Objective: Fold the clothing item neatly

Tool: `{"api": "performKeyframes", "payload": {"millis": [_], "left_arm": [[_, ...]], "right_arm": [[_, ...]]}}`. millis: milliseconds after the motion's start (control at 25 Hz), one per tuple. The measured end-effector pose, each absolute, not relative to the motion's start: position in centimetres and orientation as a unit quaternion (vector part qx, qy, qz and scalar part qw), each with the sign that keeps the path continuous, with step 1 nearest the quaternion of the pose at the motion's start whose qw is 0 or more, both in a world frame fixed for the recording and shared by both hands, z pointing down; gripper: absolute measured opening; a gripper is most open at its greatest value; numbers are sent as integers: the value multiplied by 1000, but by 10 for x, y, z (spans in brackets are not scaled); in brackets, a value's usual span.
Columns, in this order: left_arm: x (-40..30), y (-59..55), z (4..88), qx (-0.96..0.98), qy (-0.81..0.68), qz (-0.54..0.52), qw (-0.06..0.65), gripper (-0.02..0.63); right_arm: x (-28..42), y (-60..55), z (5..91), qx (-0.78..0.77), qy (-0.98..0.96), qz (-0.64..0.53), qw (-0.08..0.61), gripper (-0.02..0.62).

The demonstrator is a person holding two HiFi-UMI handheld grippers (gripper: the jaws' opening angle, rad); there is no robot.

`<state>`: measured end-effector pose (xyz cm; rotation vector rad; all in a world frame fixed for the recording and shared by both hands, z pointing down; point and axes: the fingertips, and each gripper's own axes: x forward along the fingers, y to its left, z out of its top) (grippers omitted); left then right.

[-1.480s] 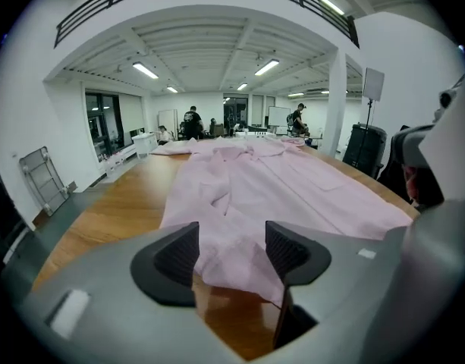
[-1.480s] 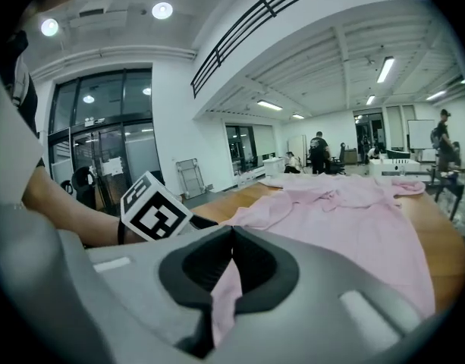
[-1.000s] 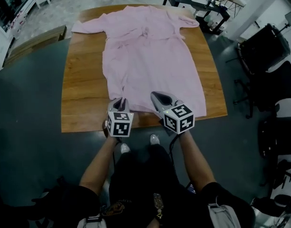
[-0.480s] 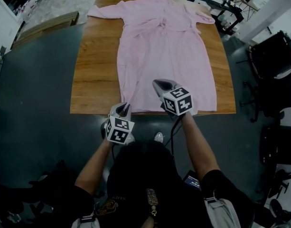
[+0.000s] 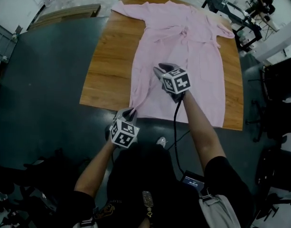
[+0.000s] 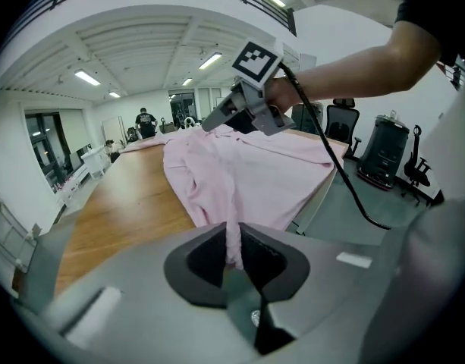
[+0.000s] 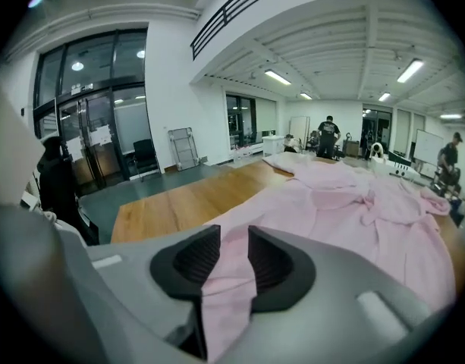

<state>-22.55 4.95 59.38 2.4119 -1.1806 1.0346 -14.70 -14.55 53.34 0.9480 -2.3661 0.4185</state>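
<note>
Head view: the pink robe [image 5: 192, 51] lies lengthwise on the tabletop [image 5: 112, 75], hem nearest. The left gripper [image 5: 129, 111] is at the near left hem corner, the right gripper [image 5: 160, 70] over the skirt.
Left gripper view: jaws pinch a thin gather of hem.
Right gripper view: jaws have just been opening and stand apart, cloth loose between them.
Judged soft, light and limp. Best taken at hem corners and shoulders. Underlayers hidden.
</note>
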Motion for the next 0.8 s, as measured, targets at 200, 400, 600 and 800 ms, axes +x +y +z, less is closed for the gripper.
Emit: {"api": "performKeyframes", "payload": {"millis": [200, 400, 600, 800], "left_arm": [[-227, 50, 598, 828, -408, 357, 146, 35], [-229, 48, 596, 821, -415, 352, 170, 35], [-233, 47, 599, 815, -423, 353, 177, 35], [-236, 48, 601, 814, -423, 353, 185, 35]], "right_arm": [[-161, -187, 536, 345, -878, 165, 287, 129], [-169, -206, 551, 340, -866, 213, 299, 212], [-163, -199, 568, 332, -855, 220, 333, 64], [-152, -175, 555, 319, -866, 205, 325, 14]]}}
